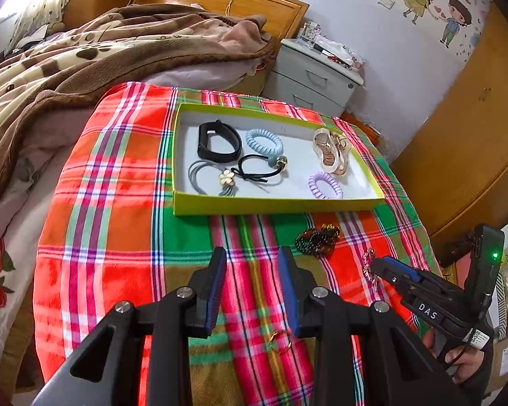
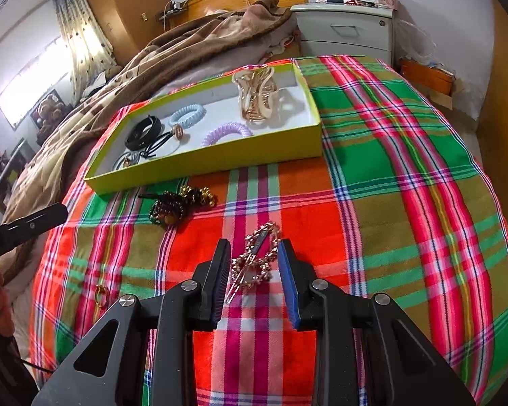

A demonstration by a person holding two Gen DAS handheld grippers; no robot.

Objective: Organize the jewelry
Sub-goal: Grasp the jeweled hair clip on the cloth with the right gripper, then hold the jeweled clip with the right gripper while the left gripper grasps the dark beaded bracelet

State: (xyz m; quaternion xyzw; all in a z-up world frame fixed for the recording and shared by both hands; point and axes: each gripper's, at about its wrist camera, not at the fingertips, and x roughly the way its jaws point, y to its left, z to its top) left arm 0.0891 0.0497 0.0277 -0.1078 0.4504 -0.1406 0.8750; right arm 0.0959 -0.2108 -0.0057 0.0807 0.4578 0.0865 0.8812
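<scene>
- Left gripper (image 1: 252, 291): jaws apart, nothing between the pads; only bare plaid cloth (image 1: 125, 223) shows in the gap.
- Gold ring (image 1: 279, 338): flat on the cloth, just below the right-hand pad of the left gripper, close to that pad; contact cannot be told.
- Right gripper (image 2: 254, 280): jaws apart, straddling the gold chain hair clip (image 2: 255, 258); a clear gap shows on the right-hand side, the left-hand pad stands just beside the clip, and no squeeze is visible.
- Hair clip: flat on the cloth, between the 2 pads of the right gripper, its far end reaching past the fingertips.
- Dark bead bracelet (image 2: 183, 204): on the cloth, ahead and left of the right gripper, between that gripper and the box; ahead and right of the left gripper.
- Yellow-green box (image 1: 274, 204): straight ahead of the left gripper, well beyond its fingertips; ahead and left of the right gripper.
- Inside the box: black band (image 1: 216, 140), blue coil hair tie (image 1: 264, 140), purple coil hair tie (image 1: 325, 185), grey hair tie with a gold flower (image 1: 216, 177), black hair tie with a round charm (image 1: 260, 167), and pale claw clip (image 1: 332, 150), the last at the end nearest the right gripper.
- Hand (image 1: 470, 365): on the handle of the right gripper, at the right edge of the left wrist view.
</scene>
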